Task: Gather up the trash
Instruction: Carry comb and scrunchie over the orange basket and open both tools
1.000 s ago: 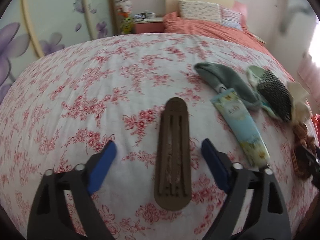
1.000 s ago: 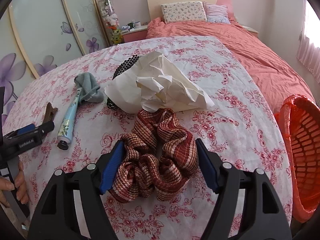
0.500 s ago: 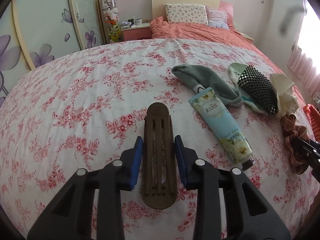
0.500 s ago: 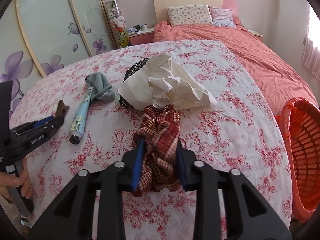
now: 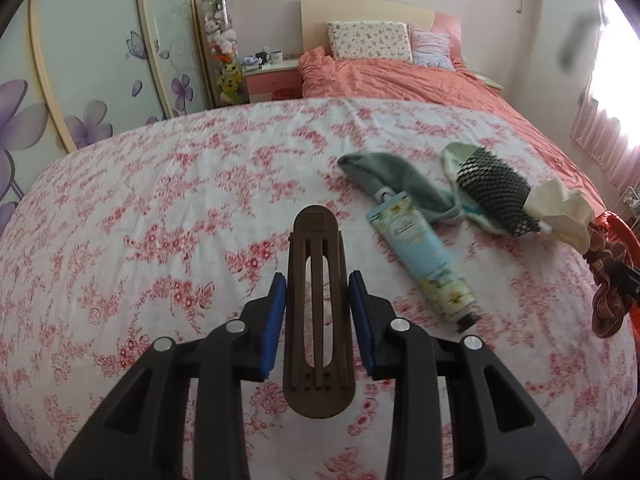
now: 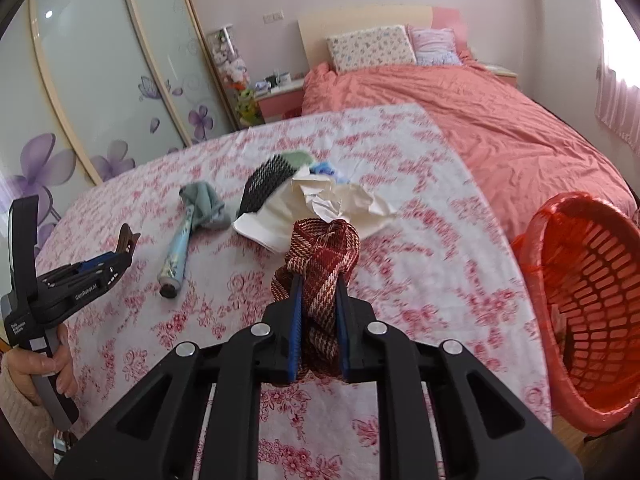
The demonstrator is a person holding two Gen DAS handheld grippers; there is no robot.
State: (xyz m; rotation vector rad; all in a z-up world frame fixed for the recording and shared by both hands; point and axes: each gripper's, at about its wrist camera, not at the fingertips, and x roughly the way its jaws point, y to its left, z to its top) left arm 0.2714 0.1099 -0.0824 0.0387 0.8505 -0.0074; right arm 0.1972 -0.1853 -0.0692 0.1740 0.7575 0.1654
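Observation:
My left gripper (image 5: 317, 300) is shut on a long brown slotted hair clip (image 5: 318, 264) and holds it above the floral tablecloth (image 5: 160, 208). My right gripper (image 6: 319, 304) is shut on a red plaid scrunchie (image 6: 324, 252), lifted off the table. The scrunchie also shows at the right edge of the left wrist view (image 5: 608, 280). The left gripper with the clip shows in the right wrist view (image 6: 100, 264). An orange mesh basket (image 6: 580, 300) with a red liner stands to the right of the table.
On the table lie a pale blue cream tube (image 5: 424, 264), a grey-green sock (image 5: 396, 180), a black hairbrush (image 5: 496, 188) and crumpled white paper (image 6: 320, 208). A bed with a coral cover (image 6: 480, 120) stands behind. A floral sliding wardrobe (image 6: 100, 80) is at the left.
Both grippers closed from open, the left on the brown clip, the right on the scrunchie. Both then lifted their objects off the table; the right one moved towards the basket.

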